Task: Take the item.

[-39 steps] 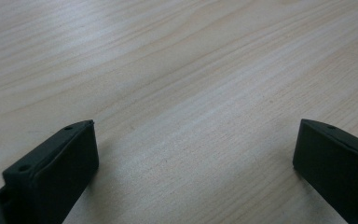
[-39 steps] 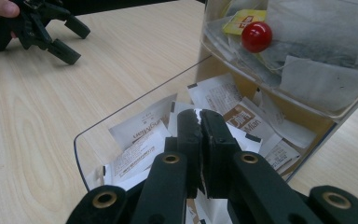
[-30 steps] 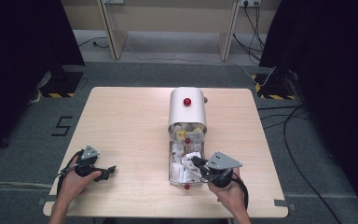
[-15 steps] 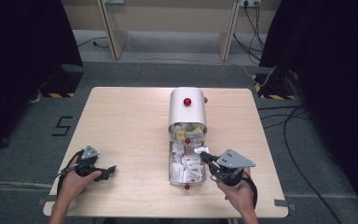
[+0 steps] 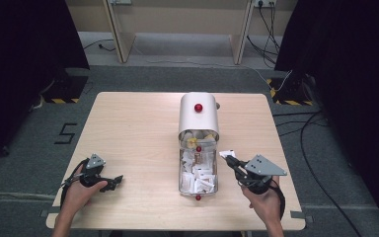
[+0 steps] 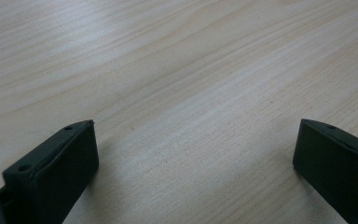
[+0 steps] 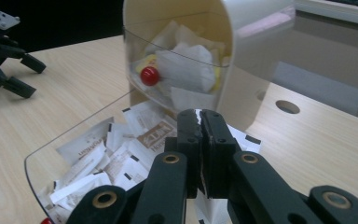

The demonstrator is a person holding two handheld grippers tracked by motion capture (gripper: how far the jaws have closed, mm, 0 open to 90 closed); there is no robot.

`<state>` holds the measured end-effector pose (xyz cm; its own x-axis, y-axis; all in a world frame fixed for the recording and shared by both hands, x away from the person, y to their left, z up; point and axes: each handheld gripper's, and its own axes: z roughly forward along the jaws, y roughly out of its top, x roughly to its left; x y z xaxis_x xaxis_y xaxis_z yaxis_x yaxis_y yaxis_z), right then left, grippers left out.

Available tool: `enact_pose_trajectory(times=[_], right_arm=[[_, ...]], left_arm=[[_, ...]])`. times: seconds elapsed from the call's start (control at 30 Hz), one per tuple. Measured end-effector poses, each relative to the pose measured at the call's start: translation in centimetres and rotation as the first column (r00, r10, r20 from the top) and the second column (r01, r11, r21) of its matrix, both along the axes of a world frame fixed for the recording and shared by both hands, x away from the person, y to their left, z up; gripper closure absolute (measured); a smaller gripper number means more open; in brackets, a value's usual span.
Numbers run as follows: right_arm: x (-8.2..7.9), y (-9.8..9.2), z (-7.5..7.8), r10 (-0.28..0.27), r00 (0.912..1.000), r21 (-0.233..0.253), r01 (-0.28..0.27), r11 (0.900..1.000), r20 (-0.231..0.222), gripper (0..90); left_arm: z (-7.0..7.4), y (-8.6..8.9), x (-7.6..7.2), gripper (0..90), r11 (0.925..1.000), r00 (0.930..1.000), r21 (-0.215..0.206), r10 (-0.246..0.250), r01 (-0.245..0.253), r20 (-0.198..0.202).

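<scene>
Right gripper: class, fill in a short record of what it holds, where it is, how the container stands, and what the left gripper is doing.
Right gripper: jaws shut on a white packet
Position: beside the clear tray's right edge
Container: white domed lid open, packets inside
Left gripper: jaws open, nothing between them, low over the table

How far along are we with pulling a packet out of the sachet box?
Done: the right gripper is shut on a white packet, held clear to the right of the clear drawer. In hand: carrying it away. Left: setting it on the table; the left gripper rests open, idle.
</scene>
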<state>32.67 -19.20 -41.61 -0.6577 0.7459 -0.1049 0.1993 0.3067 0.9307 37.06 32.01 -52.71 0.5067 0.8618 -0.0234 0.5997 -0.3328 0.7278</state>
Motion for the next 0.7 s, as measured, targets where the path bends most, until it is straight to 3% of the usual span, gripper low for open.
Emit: enact_pose_trajectory(times=[0.37, 0.7], right_arm=[[0.7, -2.2, -0.8, -0.064, 0.9976, -0.003, 0.064, 0.998, -0.025, 87.4], [0.9, -2.5, -0.9, -0.076, 0.9967, -0.006, 0.076, 0.997, -0.027, 87.5]], left_arm=[[0.0, 0.0, 0.0, 0.0, 1.0000, 1.0000, 0.001, 0.000, 0.000, 0.001], [0.0, 0.0, 0.0, 0.0, 1.0000, 1.0000, 0.001, 0.000, 0.000, 0.001]])
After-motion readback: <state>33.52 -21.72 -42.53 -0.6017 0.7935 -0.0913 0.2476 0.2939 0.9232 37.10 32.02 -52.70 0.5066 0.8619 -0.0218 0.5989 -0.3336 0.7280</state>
